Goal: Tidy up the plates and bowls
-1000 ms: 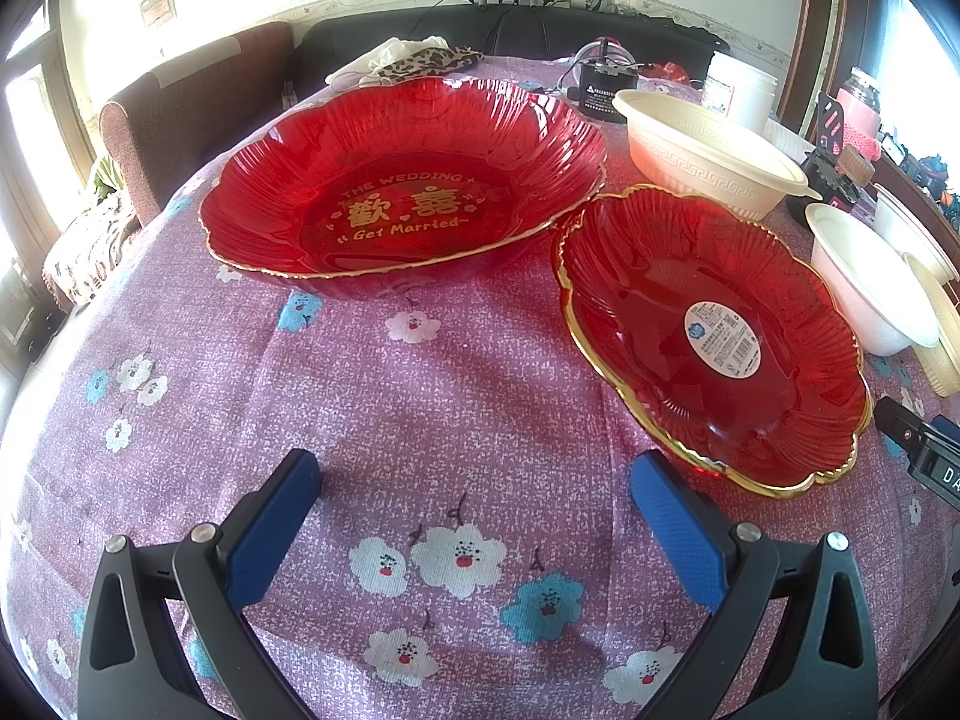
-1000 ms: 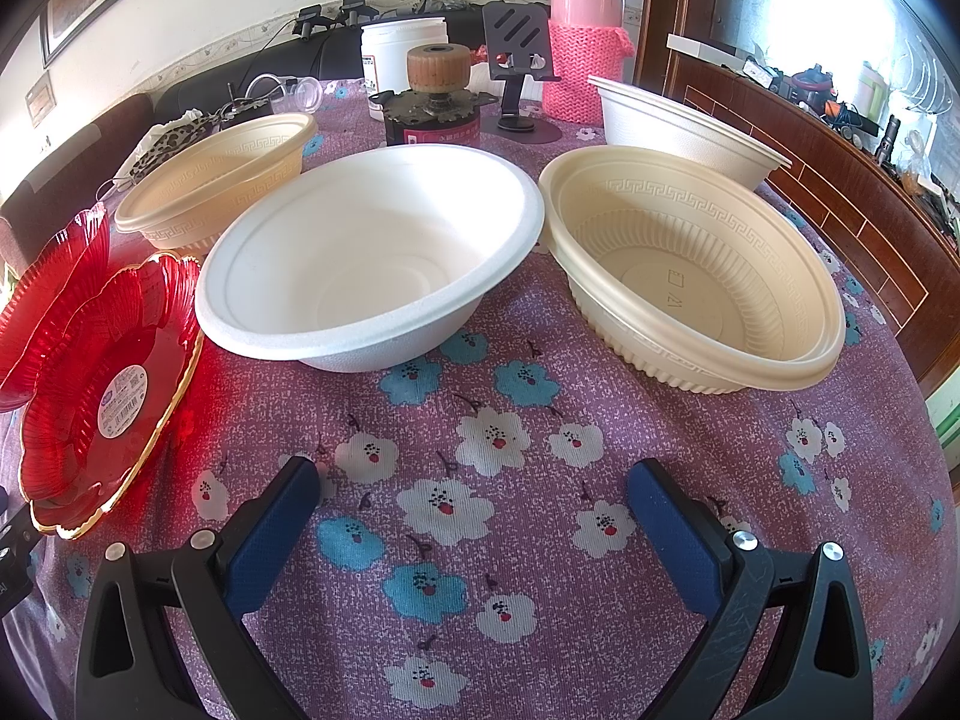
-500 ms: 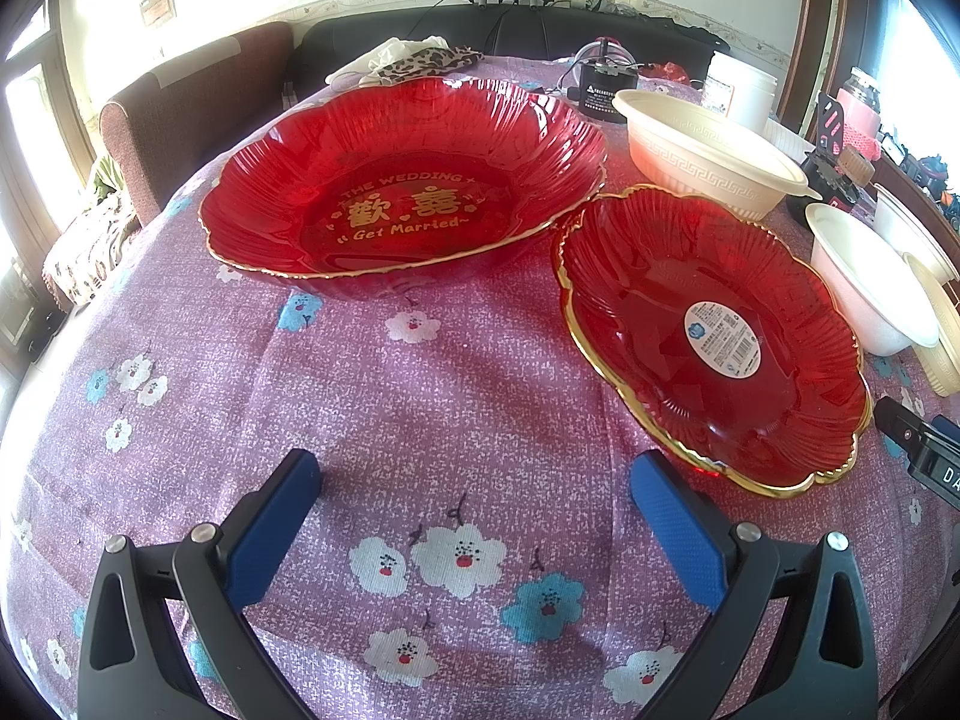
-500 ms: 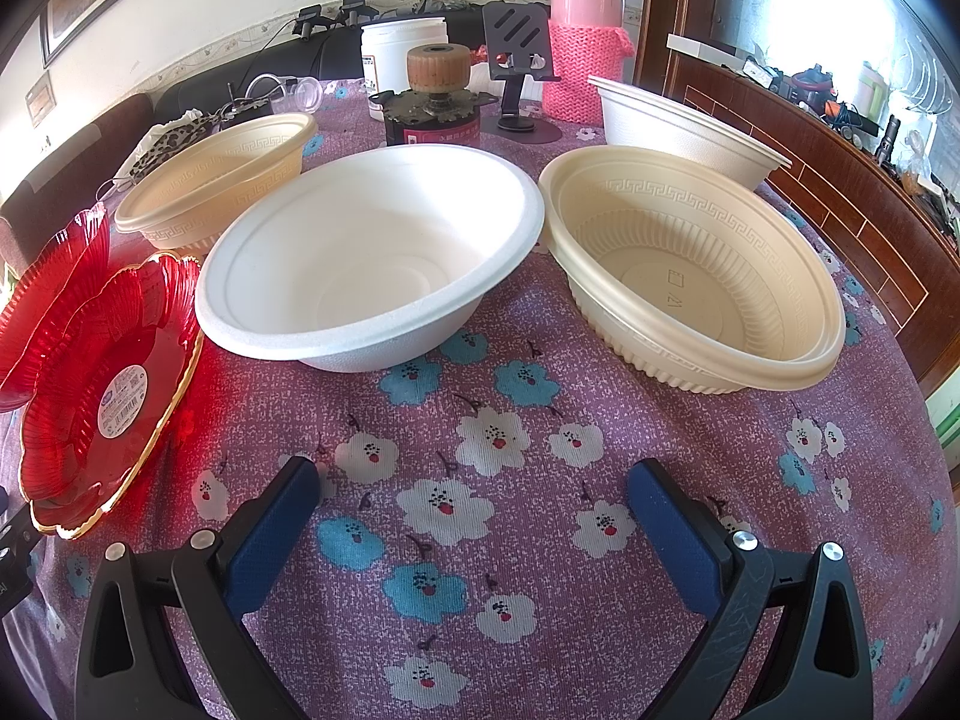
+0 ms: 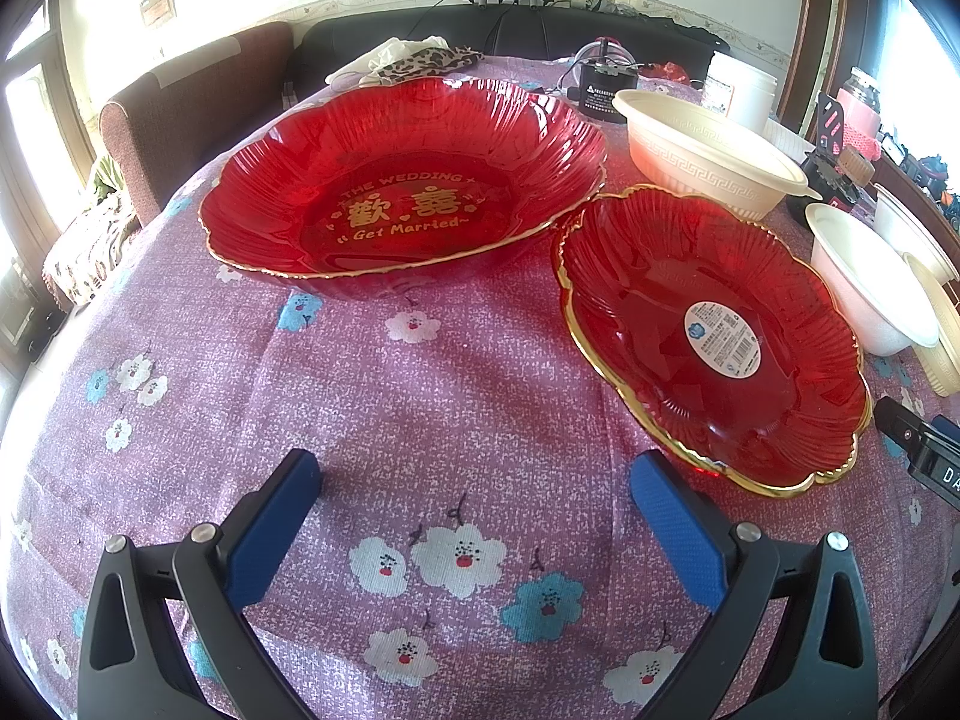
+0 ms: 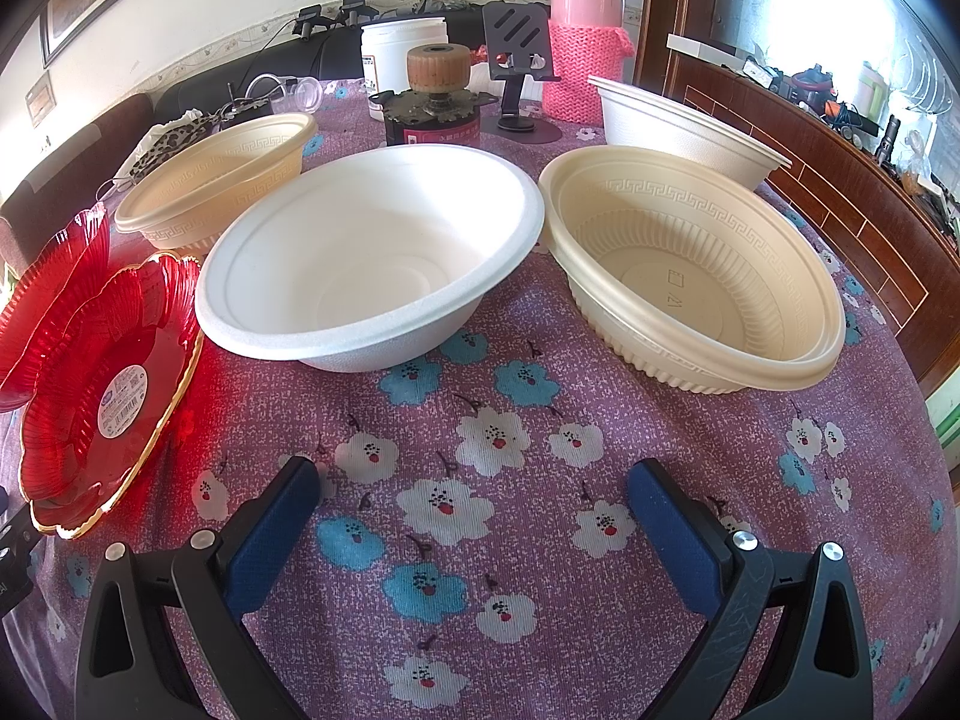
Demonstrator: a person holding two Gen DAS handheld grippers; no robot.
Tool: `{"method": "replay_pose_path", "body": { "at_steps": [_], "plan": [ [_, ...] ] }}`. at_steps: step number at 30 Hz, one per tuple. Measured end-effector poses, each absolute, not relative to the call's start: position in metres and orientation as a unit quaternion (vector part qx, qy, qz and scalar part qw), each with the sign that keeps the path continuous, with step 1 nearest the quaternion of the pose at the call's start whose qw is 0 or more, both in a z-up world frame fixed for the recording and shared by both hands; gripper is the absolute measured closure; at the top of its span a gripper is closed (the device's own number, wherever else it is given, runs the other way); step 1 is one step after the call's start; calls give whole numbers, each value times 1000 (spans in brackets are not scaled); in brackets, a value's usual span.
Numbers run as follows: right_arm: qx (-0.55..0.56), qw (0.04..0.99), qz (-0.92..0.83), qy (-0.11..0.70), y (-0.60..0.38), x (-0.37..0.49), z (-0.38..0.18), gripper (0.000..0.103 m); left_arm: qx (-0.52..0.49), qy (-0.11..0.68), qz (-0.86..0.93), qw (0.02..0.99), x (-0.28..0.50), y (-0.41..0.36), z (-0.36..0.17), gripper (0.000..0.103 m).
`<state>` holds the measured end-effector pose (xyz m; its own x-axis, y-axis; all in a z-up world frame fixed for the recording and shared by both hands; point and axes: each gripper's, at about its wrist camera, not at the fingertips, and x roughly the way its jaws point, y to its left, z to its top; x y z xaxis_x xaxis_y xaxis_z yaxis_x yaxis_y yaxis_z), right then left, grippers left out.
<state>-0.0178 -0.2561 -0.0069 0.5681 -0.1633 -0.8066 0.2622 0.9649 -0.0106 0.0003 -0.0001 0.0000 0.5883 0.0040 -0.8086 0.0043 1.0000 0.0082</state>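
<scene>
A large red plate with gold lettering (image 5: 402, 180) sits far left; a smaller red plate with a white sticker (image 5: 708, 330) lies to its right, also in the right wrist view (image 6: 102, 384). My left gripper (image 5: 474, 480) is open and empty, above the cloth before both plates. A white foam bowl (image 6: 372, 258) and a cream plastic bowl (image 6: 690, 276) stand side by side ahead of my right gripper (image 6: 474, 480), which is open and empty. Another cream bowl (image 6: 222, 174) and another white bowl (image 6: 678, 126) stand further back.
The table carries a purple flowered cloth (image 6: 480, 432). At the back stand a pink flask (image 6: 585, 48), a white tub (image 6: 402, 48), a black phone stand (image 6: 519, 78) and a dark tin with a wooden knob (image 6: 435, 102). A wooden cabinet (image 6: 852, 192) runs along the right.
</scene>
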Motion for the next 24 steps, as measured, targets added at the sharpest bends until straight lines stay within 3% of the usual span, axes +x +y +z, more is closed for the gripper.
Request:
{"method": "replay_pose_path", "body": {
  "at_steps": [11, 16, 24],
  "plan": [
    [63, 875, -120, 465, -260, -12, -4, 1, -3, 459, 7, 888, 2, -3, 3, 0],
    [58, 872, -120, 472, -259, -5, -6, 1, 14, 530, -23, 848, 17, -1, 5, 0],
    [-15, 879, -149, 453, -245, -18, 5, 1, 30, 513, 6, 858, 11, -5, 8, 0]
  ]
}}
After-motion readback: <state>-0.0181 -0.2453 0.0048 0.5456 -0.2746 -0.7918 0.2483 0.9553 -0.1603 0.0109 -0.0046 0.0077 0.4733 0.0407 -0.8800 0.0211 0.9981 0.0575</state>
